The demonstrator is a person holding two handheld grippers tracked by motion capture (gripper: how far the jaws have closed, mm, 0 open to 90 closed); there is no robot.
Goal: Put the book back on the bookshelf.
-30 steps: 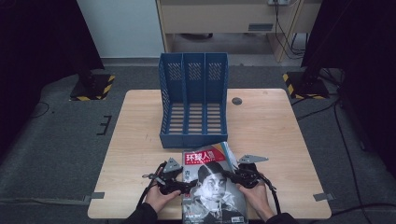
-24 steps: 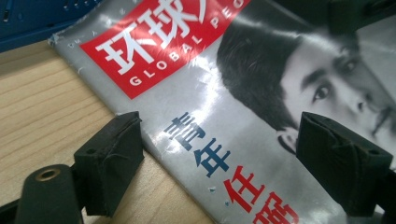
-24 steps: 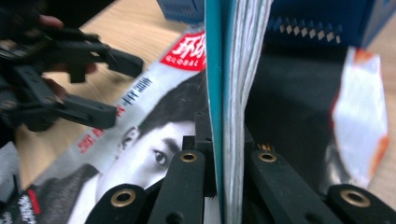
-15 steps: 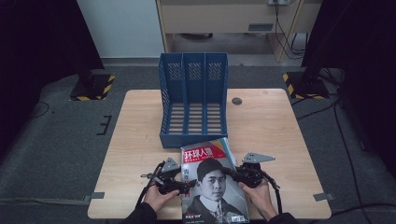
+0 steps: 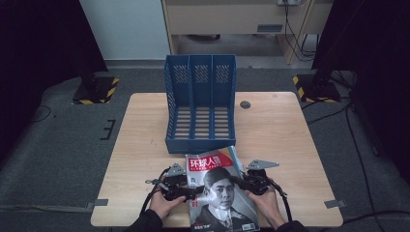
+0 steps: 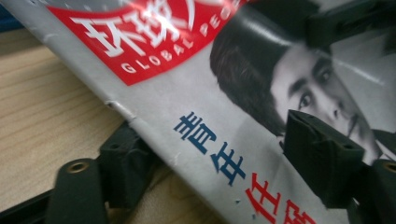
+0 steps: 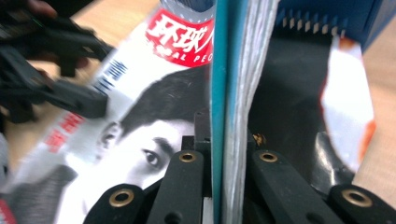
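High view: the right hand-held gripper point(image 5: 240, 181) is clamping the magazine point(image 5: 220, 191) by its edge, while the left hand-held gripper point(image 5: 193, 191), jaws just closing around the spine, is not yet pressing. Ahead, the blue file rack point(image 5: 200, 104) on the counter point(image 5: 145, 145) is waiting; lifting and filing remain.

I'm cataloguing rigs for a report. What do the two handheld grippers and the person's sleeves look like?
Both grippers, left and right, are black with brass-ringed holes in the jaws; each carries a grey three-cornered plate and trails a black cable. The sleeves are dark.
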